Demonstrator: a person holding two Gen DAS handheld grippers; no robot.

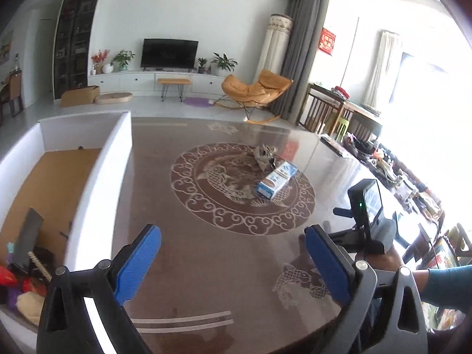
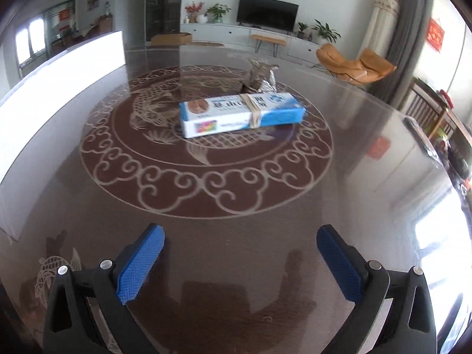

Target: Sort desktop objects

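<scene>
- Blue pads of the right gripper [image 2: 240, 261] sit closest to the right wrist lens, spread wide with only bare tabletop between them; nothing is held.
- Ahead of those pads, past the scrollwork ring, the blue-and-white box [image 2: 242, 115] lies flat on the round table [image 2: 368, 183], roughly centred on the fish medallion.
- Its long axis runs across the right gripper's line of sight, from left to right, with a pale band wrapped round its middle. Taken straight on, the jaws would span its length; I judge a wrist roll or an approach from one end would be needed to close across the narrow width.
- Just behind the box, touching or nearly so, sits a crumpled silvery wrapper [image 2: 261, 75]; I cannot tell whether they are in contact.
- From the left gripper [image 1: 233, 261], also wide apart and empty, the same box [image 1: 275, 181] lies ahead and to the right, its long axis pointing diagonally away, with the wrapper [image 1: 267, 156] beyond it.
- White bin [image 1: 115, 159], already holding mixed items at its near end, stands directly to the left of the left gripper and far left of the right one.
- Judging by both views, the right gripper faces the box more squarely and looks nearer; the left is better placed for the bin.
- Both remaining objects are well apart from the bin.
</scene>
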